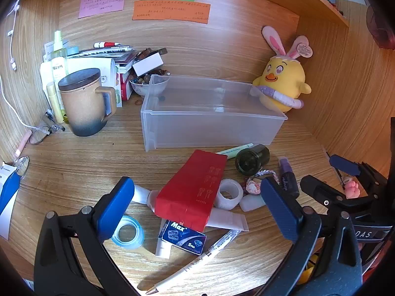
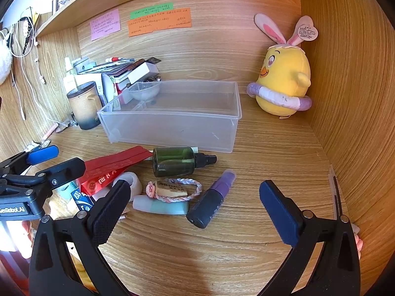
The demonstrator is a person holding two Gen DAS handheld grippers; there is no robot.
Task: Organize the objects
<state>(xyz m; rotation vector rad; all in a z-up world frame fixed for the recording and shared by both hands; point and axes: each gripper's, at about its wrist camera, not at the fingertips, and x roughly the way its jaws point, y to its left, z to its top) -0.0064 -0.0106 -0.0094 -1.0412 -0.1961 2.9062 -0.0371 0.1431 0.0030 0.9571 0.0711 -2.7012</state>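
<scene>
A: What sort of place is this?

B: A wood-grain desk (image 2: 259, 148) boxed in by matching back and side panels, with a shelf overhead. Pink, green and orange paper notes (image 1: 170, 9) are stuck on the back panel above the clear plastic bin (image 1: 209, 113).

A: And that bin?

B: Rectangular, frosted, translucent, open-topped, nothing visible inside. A plush yellow chick (image 2: 284, 79) with rabbit ears and a purple swim ring sits to its right. Left of it stands a glazed ceramic mug (image 1: 84, 103) with a dark lid, backed by a stack of books and bottles.

A: What needs sorting?

B: A loose heap in front of the bin: a glossy red carton (image 1: 192, 190), a dark green spray bottle (image 2: 175, 161) on its side, a purple-capped tube (image 2: 212, 199), a white tape roll (image 1: 228, 193), a clear blue tape ring (image 1: 127, 231), a pen (image 1: 197, 259).

A: The claws?

B: The left gripper (image 1: 197, 209) and the right gripper (image 2: 195, 209) both hover over that heap, jaws spread wide, nothing between the pads.
</scene>
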